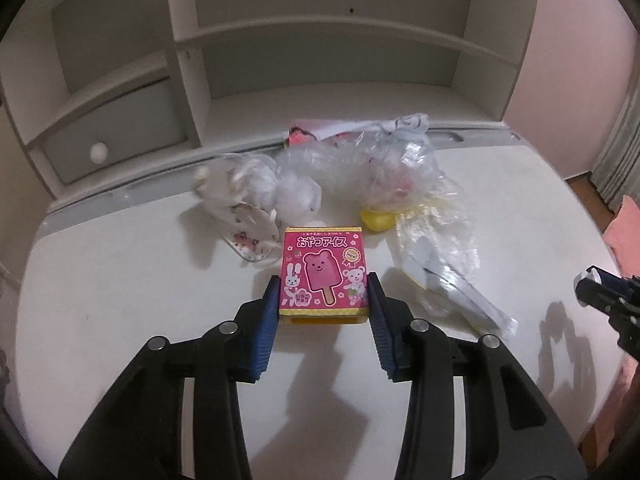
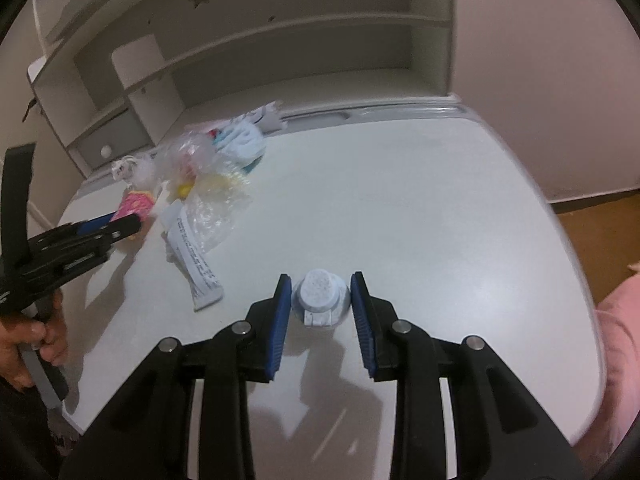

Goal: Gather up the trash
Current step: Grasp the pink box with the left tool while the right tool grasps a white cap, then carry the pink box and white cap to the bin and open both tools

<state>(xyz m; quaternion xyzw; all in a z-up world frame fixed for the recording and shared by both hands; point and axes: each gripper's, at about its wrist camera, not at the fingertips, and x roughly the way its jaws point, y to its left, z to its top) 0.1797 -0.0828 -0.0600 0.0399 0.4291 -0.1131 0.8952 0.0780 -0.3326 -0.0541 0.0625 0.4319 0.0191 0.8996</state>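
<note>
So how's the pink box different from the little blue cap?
The pink box is a flat rectangular carton with cartoon printing; the blue cap is round, plain and pale. The box sits between the left gripper fingers, the cap between the right gripper fingers. Both rest on the white table, neither clearly squeezed.

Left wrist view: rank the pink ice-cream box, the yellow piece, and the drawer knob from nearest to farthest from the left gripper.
1. Pink ice-cream box: between the fingers of the left gripper.
2. Yellow piece: just beyond the box, slightly right, under the clear plastic.
3. Drawer knob: far left, on the shelf unit behind the desk.
</note>
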